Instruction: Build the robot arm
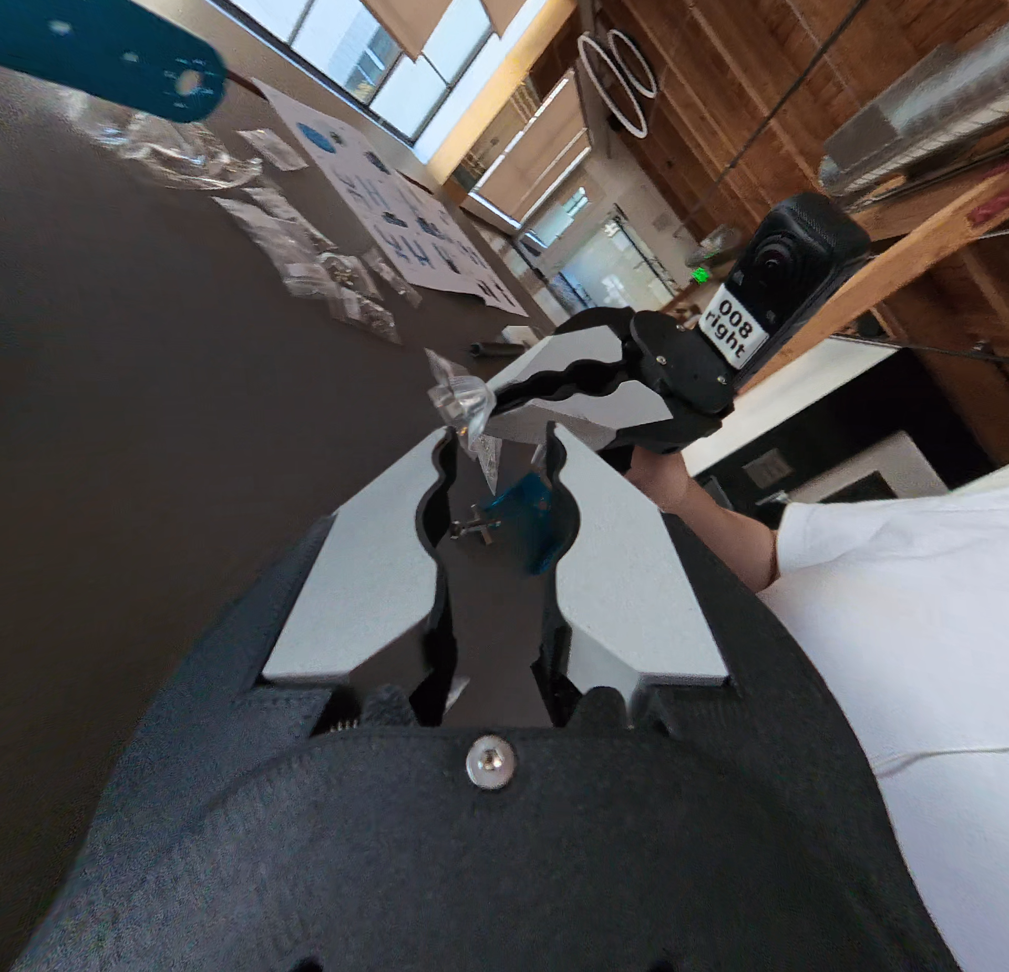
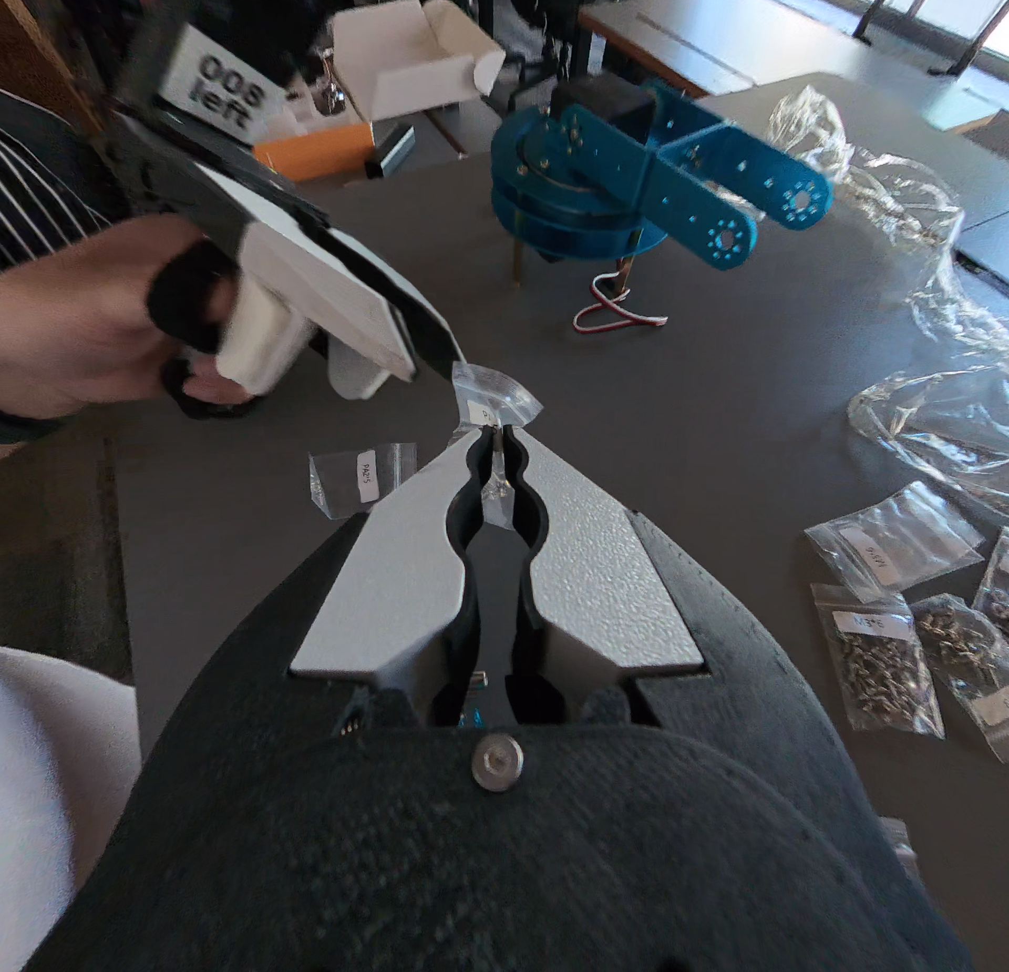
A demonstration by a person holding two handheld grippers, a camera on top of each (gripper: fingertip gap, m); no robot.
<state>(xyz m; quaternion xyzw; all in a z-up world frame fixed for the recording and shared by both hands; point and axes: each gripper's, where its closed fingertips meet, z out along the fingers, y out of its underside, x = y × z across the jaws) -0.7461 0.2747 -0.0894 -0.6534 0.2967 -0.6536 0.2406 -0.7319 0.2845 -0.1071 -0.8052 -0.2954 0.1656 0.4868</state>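
My right gripper is shut on a small clear zip bag with a white label, held above the dark table. The left wrist view shows the same pinch on the crumpled bag. My left gripper is open. The bag's loose end hangs by its left fingertip, and neither pad presses on it. In the right wrist view the left gripper comes in from the upper left, one tip touching the bag's corner. A blue metal bracket and a small metal part lie on the table below.
A blue robot-arm assembly stands behind, with a red and white wire. Another small labelled bag lies to the left. Bags of screws and clear wrap are on the right. A white box is at the back. A printed sheet lies on the table. The grippers are tip to tip, or close to it.
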